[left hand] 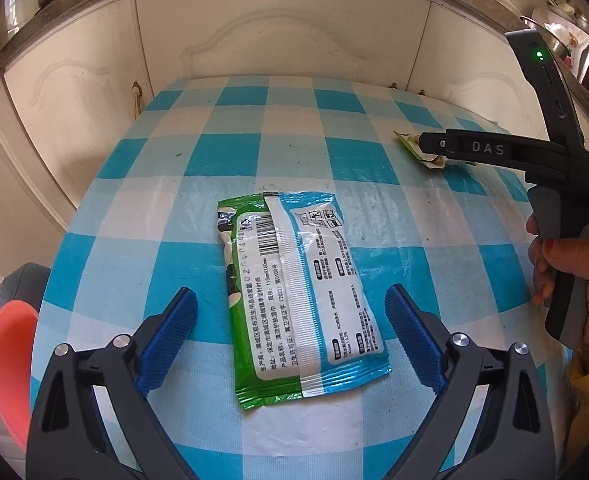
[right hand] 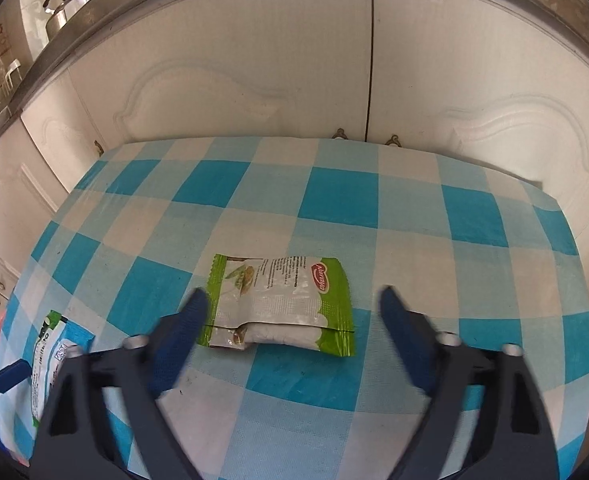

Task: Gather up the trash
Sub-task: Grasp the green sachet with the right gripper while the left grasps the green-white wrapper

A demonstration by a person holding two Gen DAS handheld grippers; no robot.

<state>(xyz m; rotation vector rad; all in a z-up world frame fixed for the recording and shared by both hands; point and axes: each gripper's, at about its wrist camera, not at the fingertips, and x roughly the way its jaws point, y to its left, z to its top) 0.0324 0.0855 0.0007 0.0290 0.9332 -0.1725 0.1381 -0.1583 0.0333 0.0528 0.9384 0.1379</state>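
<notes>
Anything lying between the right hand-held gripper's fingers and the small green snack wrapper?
Nothing: in the right wrist view only bare checked tablecloth lies between the open right hand-held gripper and the snack wrapper.

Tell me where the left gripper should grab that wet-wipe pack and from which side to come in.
Grip the wet-wipe pack across its narrow width near the middle, coming down from above. It lies flat, seam side up, lengthwise between the open blue fingers of the left gripper, so the long edges already face the pads. The flat crimped end nearest the camera probably gives a thinner, slippier hold on the checkered tablecloth.
</notes>
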